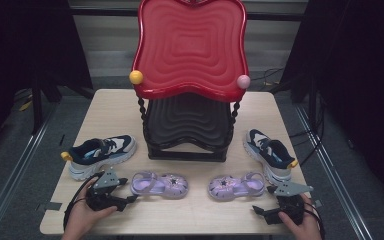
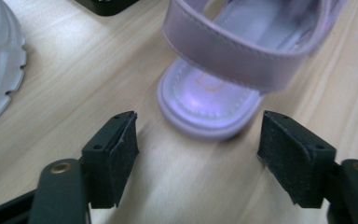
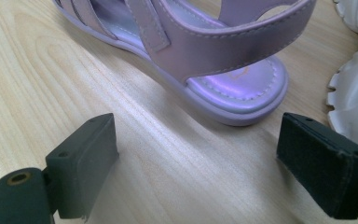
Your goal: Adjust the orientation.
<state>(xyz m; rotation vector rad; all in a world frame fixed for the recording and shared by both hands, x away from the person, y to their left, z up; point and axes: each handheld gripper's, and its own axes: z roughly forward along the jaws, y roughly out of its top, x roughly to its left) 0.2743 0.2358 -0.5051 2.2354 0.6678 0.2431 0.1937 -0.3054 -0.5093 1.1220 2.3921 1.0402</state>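
Left sandal [image 1: 159, 184] and right sandal [image 1: 236, 186], lower centre of the table [image 1: 190, 215], heels facing left gripper [image 2: 198, 149] and right gripper [image 3: 198, 154], both spread and empty; risk: a shallow bite on the thin heel strap slips.

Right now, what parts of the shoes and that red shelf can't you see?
- Left purple sandal: toe cut off by the left gripper view's top edge.
- Right purple sandal: front cut off in the right gripper view.
- Red shelf: top cut off; it hides most of the black shelf below.
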